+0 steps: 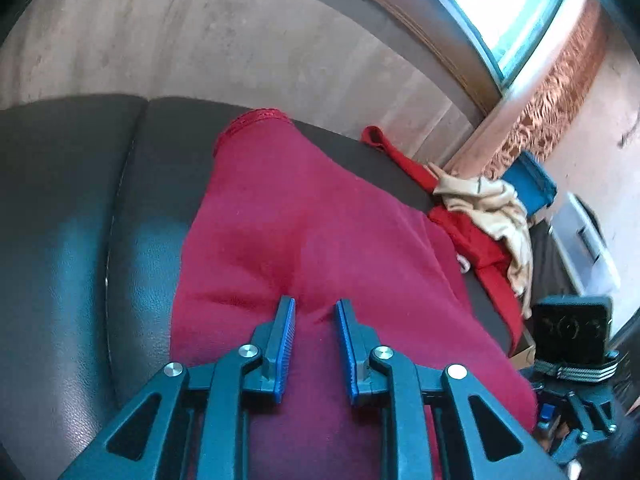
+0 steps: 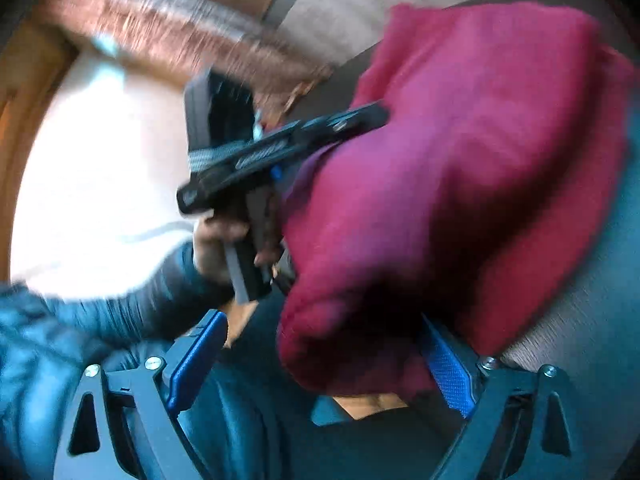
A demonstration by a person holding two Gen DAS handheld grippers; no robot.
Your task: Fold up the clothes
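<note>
1. The crimson garment [image 1: 320, 240] is draped over a dark sofa seat [image 1: 80, 240], between backrest and front edge.
2. Left claw [image 1: 315, 312]: jaws narrow, hovering on the cloth, no pinch visible; a grab may miss the fold or take two layers.
3. Right claw [image 2: 320, 364]: jaws wide, the hem lies between them unclamped; it could slip out.
4. A blue bin [image 1: 532, 180] is seen behind the clothes pile [image 1: 484, 220]; contents cannot be told.

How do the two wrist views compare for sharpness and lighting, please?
Left wrist view: sharp, fisheye-bent; the window is blown out, with sheen on the dark couch. Right wrist view: motion-smeared throughout, a white glare patch at left; the magenta garment is soft-edged and shadowed underneath.
</note>
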